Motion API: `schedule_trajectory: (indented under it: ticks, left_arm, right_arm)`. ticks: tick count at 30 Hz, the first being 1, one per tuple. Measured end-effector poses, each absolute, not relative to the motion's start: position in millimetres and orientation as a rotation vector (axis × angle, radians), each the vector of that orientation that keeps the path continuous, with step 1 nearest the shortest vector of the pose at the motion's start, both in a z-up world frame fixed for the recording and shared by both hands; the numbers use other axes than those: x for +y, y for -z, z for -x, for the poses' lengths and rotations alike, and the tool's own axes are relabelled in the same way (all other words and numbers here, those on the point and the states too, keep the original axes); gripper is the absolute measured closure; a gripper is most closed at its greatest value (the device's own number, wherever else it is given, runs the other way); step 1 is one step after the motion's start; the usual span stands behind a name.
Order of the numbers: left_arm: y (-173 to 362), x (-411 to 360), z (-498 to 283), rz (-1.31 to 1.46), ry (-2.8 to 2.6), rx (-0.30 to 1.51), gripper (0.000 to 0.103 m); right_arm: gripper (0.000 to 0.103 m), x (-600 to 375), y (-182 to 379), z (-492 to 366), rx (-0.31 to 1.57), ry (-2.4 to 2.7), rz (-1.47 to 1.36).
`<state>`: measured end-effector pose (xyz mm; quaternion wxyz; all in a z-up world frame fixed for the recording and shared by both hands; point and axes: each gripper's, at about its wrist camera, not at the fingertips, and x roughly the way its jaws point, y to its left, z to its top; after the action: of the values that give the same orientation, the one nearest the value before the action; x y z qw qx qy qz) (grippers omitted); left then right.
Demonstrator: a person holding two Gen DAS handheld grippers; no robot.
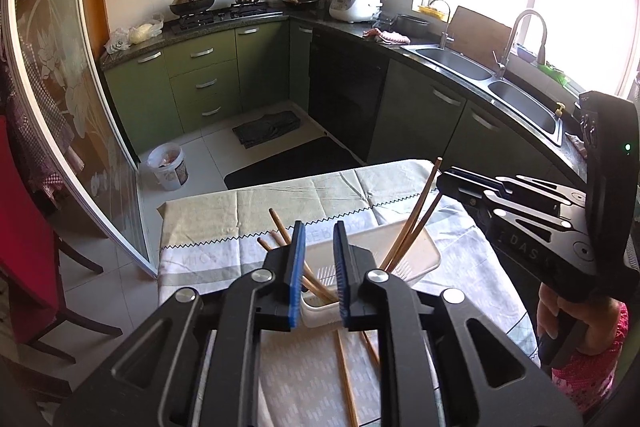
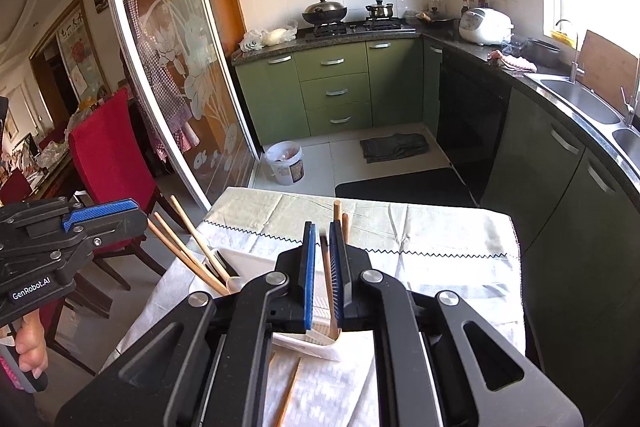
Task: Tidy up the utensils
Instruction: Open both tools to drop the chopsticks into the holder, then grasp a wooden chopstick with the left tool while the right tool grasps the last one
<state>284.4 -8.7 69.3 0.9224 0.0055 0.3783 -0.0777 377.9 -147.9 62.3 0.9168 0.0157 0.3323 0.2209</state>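
A white slotted basket (image 1: pixel 416 251) (image 2: pixel 244 261) sits on the cloth-covered table (image 1: pixel 248 203). Wooden chopsticks (image 1: pixel 280 227) lean out of its left end. My left gripper (image 1: pixel 319 227) hovers over that end, open, its blue pads apart and clear of the sticks below. A second pair of chopsticks (image 1: pixel 416 219) (image 2: pixel 328 279) stands tilted with its lower ends in the basket's right end. My right gripper (image 2: pixel 322 227) (image 1: pixel 440 183) is shut on this pair. More chopsticks (image 1: pixel 346 379) (image 2: pixel 290 395) lie loose on the cloth near the front edge. The left gripper (image 2: pixel 142 217) also shows at the right wrist view's left edge.
A red chair (image 2: pixel 108 155) stands left of the table beside a glass sliding door (image 2: pixel 176 67). A white bucket (image 1: pixel 168 167) and dark mats are on the floor beyond. Green cabinets and a double sink (image 1: pixel 520 99) run along the right. A hand (image 1: pixel 560 311) grips the right handle.
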Motion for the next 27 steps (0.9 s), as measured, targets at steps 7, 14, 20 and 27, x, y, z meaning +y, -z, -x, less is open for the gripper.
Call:
schedule_trajectory:
  ticks: [7, 14, 20, 27]
  left_arm:
    - [-70.2, -14.9, -259.6, -0.037, 0.161, 0.790, 0.078]
    - [41.1, -36.3, -257.1, -0.071, 0.189, 1.124, 0.072]
    - [125.9, -42.7, -269.1, -0.049, 0.165, 1.340, 0.072]
    - [154.3, -48.6, -278.2, -0.068, 0.127, 1.390, 0.085]
  right_arm:
    - [0.084, -167.4, -88.3, -329.5, 0.583, -0.481, -0.064]
    - [0.077, -190.9, -60.4, -274.0, 0.629, -0.499, -0.043]
    - [0.076, -233.2, -10.0, -250.1, 0.710, -0.435, -0.094]
    - [0.075, -268.5, 35.1, -245.7, 0.791, -0.386, -0.156]
